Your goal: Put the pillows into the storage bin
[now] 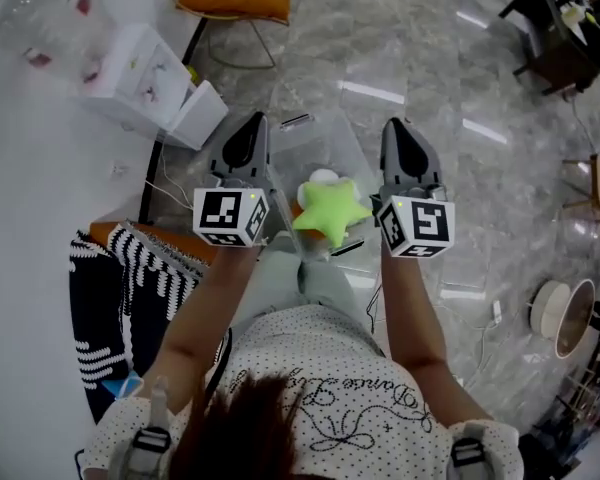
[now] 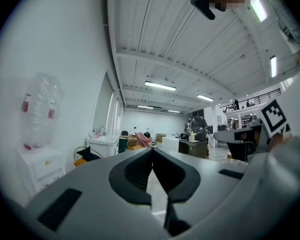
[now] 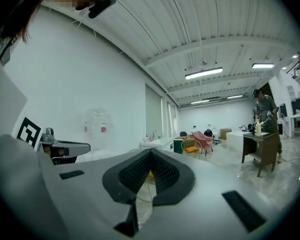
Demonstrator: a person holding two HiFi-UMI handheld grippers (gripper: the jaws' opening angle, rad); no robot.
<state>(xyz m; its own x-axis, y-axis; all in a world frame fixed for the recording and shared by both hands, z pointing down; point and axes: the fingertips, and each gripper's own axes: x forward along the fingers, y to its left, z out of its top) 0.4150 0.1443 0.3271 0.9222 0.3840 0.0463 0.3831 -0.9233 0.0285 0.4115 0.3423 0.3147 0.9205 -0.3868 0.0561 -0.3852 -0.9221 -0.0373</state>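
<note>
Hair and a dotted shirt fill the bottom edge of the head view; both forearms reach up the frame from there.

Lower left: a black-and-white striped fabric thing [image 1: 120, 268] on the floor, orange edge showing. Could be another pillow, cannot tell.

Upper left: white cabinet [image 1: 140, 73] against the wall.

Left tool [image 1: 250, 128], left of centre: held level and pointing out into the room. Its own view shows the two jaws closed tip to tip with nothing between them, only the far hall beyond.

Centre: clear bin [image 1: 325, 133] on the floor, far below the hands. A green star pillow [image 1: 330, 210] appears to lie inside it, with something white [image 1: 323, 178] just above it in the frame, part hidden; possibly a second pillow.

Right tool [image 1: 400, 138], right of centre: also level, jaws pressed together, empty.

Progress, as a judgement: at least one pillow looks stowed already. Neither tool carries anything, so no transfer is in hand. If the striped thing is a pillow, that one is left to do; otherwise the job looks close to finished.

Pillow against tools: in the head view the star sits between the two marker cubes, but it lies lower down and well apart from both, touching neither. Neither gripper view shows it.
</note>
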